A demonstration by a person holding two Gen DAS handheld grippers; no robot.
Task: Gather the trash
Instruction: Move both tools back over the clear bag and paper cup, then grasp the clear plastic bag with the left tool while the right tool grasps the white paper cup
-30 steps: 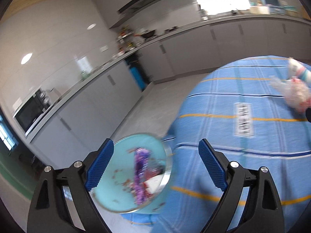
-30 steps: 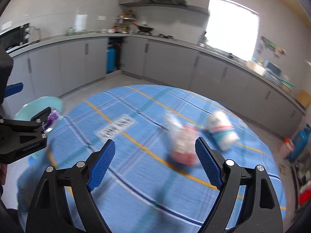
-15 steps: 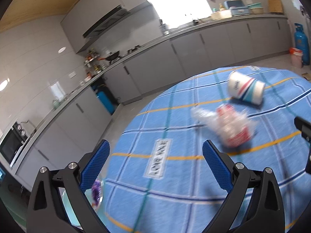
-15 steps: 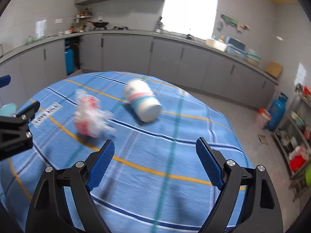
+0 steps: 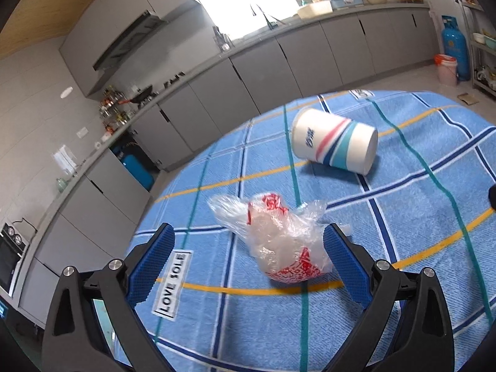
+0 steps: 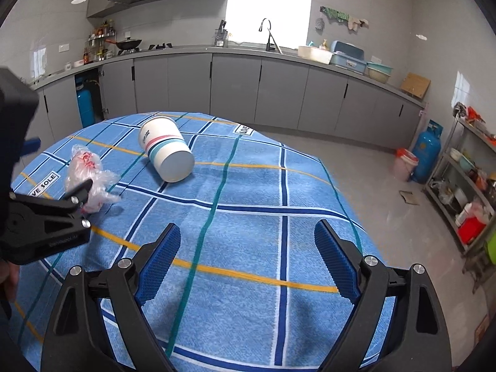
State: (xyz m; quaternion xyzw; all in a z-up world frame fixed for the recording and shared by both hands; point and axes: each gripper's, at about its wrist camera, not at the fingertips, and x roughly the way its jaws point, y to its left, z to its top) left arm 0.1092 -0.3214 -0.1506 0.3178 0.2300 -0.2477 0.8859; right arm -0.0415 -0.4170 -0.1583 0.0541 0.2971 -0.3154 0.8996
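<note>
My left hand-held gripper [image 5: 248,257] is spread wide with the crumpled plastic bag [image 5: 280,241] lying between its blue pads, near the right pad, though whether it touches I cannot tell; my right hand-held gripper [image 6: 248,257] has just been opening, with only blue checked cloth between its jaws. The bag lies on the table [image 6: 248,192] toward the near left. Beyond it the paper cup [image 5: 334,147] lies on its side, apart from the bag, with its closed base toward my right hand-held gripper.
</note>
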